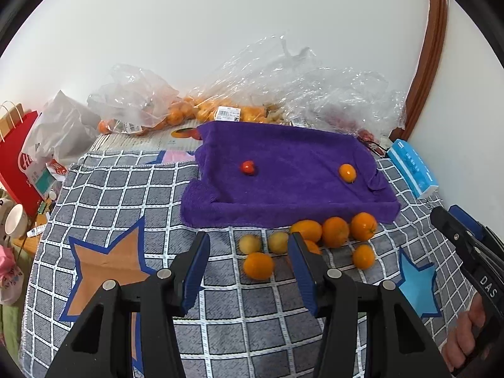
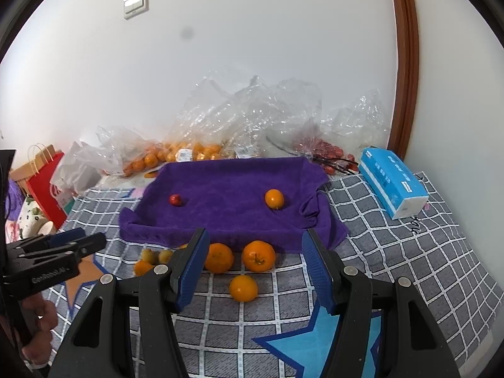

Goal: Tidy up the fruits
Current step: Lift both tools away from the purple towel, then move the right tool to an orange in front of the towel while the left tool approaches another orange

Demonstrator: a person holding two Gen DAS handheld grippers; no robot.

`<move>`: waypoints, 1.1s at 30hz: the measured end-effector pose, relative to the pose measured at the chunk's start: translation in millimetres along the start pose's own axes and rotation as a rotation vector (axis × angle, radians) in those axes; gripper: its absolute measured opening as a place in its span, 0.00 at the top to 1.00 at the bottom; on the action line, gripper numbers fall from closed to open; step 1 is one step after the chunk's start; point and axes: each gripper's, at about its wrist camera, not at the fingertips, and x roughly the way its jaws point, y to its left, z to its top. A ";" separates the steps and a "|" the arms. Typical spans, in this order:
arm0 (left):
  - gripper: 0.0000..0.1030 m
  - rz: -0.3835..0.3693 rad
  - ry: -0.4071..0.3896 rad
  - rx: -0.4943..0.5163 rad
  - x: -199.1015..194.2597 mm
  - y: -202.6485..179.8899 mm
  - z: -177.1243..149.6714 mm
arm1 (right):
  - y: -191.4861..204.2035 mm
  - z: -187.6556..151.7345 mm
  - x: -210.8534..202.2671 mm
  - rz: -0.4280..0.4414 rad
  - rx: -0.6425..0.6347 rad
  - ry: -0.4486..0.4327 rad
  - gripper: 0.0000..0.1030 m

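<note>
- Nearest the left wrist camera: left hand-held gripper (image 1: 249,245), jaws spread wide, nothing between them, hovering over the checked cloth (image 1: 126,195) just near of the loose fruit.
- Nearest the right wrist camera: right hand-held gripper (image 2: 255,245), jaws likewise wide apart and empty, framing two of the loose oranges beyond its tips.
- Loose fruit in a cluster on the checked cloth, along the near edge of the purple towel (image 1: 283,170): three larger oranges in a row (image 1: 335,231), two smaller oranges nearer (image 1: 258,265) (image 1: 363,256), two pale yellow fruits (image 1: 250,243) at the left.
- One more orange partly hidden behind the left gripper's right finger.
- On the purple towel, well apart: small red fruit (image 1: 248,167) at the left, small orange (image 1: 347,172) at the right.
- Purple towel draped with raised edges, like a shallow tray.
- Far side, against the white wall: crumpled clear plastic bags (image 2: 252,110), some holding oranges (image 2: 176,154), one at the right holding red fruit (image 2: 327,149).
- Right of the towel: blue tissue pack (image 2: 392,179) lying on the cloth.
- Far left: red paper bag (image 1: 15,154) and a white cup (image 1: 14,225).
</note>
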 end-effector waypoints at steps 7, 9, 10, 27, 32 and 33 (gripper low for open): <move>0.52 -0.042 0.035 -0.019 14.5 9.8 0.0 | -3.3 -4.8 17.0 -0.017 0.012 0.044 0.41; 0.52 -0.048 0.045 -0.013 18.4 9.9 0.3 | -3.1 -6.0 20.9 -0.012 0.015 0.061 0.41; 0.52 -0.048 0.047 -0.006 19.9 9.7 -0.1 | -3.0 -6.4 22.6 -0.007 0.014 0.064 0.41; 0.52 -0.065 0.090 0.001 40.3 21.2 -2.6 | 7.2 -17.3 49.6 0.015 -0.011 0.122 0.43; 0.52 -0.053 0.112 -0.012 46.2 27.5 -5.0 | 4.4 -19.6 53.2 0.019 0.001 0.131 0.45; 0.52 -0.050 0.113 -0.011 46.4 28.1 -5.6 | 3.7 -20.0 54.0 0.022 0.004 0.133 0.47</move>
